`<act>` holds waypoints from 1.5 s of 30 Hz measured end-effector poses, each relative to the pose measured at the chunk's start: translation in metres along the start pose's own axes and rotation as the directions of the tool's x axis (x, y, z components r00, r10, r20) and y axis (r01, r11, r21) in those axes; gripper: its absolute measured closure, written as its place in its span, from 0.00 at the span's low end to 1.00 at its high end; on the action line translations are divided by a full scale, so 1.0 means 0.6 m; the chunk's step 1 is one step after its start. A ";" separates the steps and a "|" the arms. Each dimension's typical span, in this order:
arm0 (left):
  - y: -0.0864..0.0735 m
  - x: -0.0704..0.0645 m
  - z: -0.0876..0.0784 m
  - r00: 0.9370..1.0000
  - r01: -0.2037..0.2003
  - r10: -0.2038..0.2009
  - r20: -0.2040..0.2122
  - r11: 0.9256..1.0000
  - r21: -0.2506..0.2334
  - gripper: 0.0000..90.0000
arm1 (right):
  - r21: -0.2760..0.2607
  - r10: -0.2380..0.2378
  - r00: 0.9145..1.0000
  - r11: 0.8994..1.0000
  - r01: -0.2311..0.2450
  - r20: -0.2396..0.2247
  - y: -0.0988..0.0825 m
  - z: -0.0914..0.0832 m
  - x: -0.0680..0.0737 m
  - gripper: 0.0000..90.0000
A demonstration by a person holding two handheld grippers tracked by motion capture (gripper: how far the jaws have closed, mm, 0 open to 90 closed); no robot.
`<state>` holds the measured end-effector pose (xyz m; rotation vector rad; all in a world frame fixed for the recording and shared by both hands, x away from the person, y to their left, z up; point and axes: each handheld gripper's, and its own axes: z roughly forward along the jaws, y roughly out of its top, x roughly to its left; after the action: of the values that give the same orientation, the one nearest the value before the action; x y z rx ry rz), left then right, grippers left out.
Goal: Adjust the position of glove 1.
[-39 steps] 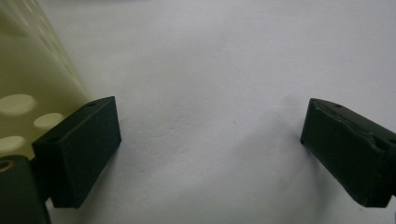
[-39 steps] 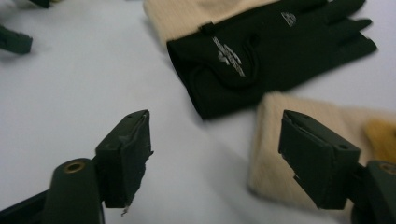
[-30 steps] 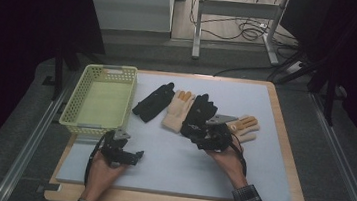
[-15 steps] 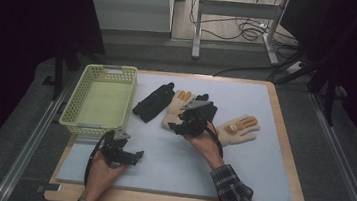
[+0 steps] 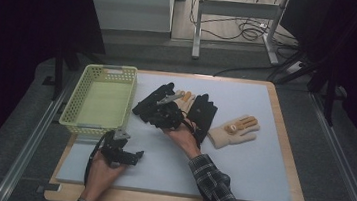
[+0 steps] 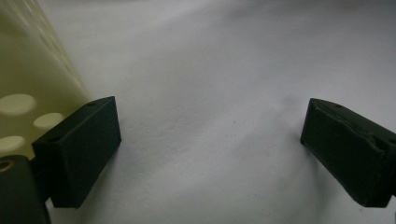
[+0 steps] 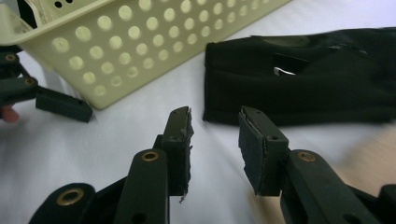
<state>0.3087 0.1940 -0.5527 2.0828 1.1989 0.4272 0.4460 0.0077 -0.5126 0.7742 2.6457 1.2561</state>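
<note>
In the high view the right gripper [image 5: 158,109] sits at centre frame over the cuff of a black glove [image 5: 152,99] that lies just right of the basket [image 5: 100,100]. Its jaws, just closing, stand narrow with nothing between them. The left gripper [image 5: 133,154], lower left, rests wide open on the mat [image 5: 239,172].

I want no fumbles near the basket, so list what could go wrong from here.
1. The right hand-held gripper, whose jaws have just been closing with nothing between them, sits short of the black glove; it may shut on air.
2. That glove touches a tan glove, so a grab might drag both.
3. The left hand-held gripper hangs open against the basket wall and could nudge it.
</note>
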 end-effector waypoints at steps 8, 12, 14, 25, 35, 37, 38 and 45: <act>0.000 0.000 0.000 1.000 -0.004 0.004 0.000 1.000 0.000 0.05 | 0.022 0.003 0.999 1.000 -0.004 0.034 0.014 0.055 0.003 0.68; 0.000 0.000 0.000 1.000 -0.004 0.004 0.000 1.000 0.000 0.05 | 0.033 -0.014 0.997 0.999 0.012 0.073 0.016 0.073 0.003 0.78; 0.000 0.000 0.000 1.000 -0.004 0.004 0.000 1.000 0.000 0.05 | 0.054 -0.034 0.996 0.998 0.030 0.081 0.018 0.080 0.006 0.86; 0.000 0.000 0.000 1.000 -0.004 0.004 -0.001 1.000 0.001 0.05 | 0.076 -0.084 0.992 0.994 0.077 0.090 0.017 0.049 0.020 0.98; 0.000 0.000 0.000 1.000 0.000 0.000 0.000 1.000 0.001 0.05 | 0.039 -0.019 0.999 0.999 0.018 0.032 -0.008 -0.038 -0.012 0.73; 0.000 0.001 0.000 1.000 -0.003 0.003 0.000 1.000 0.002 0.05 | 0.025 -0.001 0.999 1.000 0.000 0.054 0.000 -0.040 -0.023 0.69; 0.000 0.000 0.000 1.000 0.001 -0.001 0.000 1.000 0.001 0.05 | 0.025 0.004 0.997 1.000 -0.006 0.072 0.005 -0.037 -0.029 0.66; 0.000 0.001 0.000 1.000 -0.003 0.003 0.001 1.000 0.000 0.05 | 0.033 0.019 0.986 0.999 -0.024 0.165 0.026 0.025 -0.061 0.41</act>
<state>0.3089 0.1943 -0.5527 2.0848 1.1955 0.4272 0.4884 0.0081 -0.5150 0.8739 2.5401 1.1013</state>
